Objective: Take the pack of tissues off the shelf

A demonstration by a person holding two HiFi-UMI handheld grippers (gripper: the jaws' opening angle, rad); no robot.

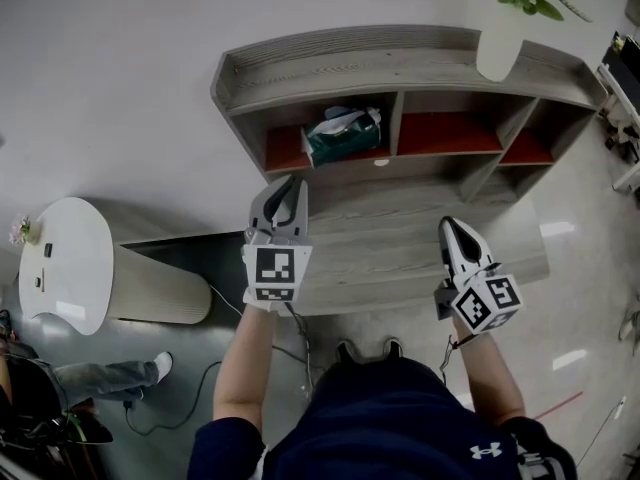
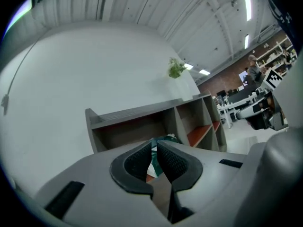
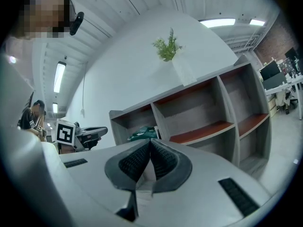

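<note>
Head view: tissue pack [image 1: 343,134] sits just beyond the closed, empty left gripper [image 1: 291,180].

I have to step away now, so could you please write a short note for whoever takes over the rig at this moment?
Left gripper: shut, empty, pointing at the pack, short of the shelf.
Right gripper: shut, empty, further back.
Pack of tissues: in the shelf's left compartment, untouched.
Done: nothing grasped yet.
To do: open a gripper, reach in, grip the pack, bring it out.

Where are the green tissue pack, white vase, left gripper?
green tissue pack [image 1: 341,140], head view, front face
white vase [image 1: 500,43], head view, mid body
left gripper [image 1: 290,181], head view, between fingertips
</note>
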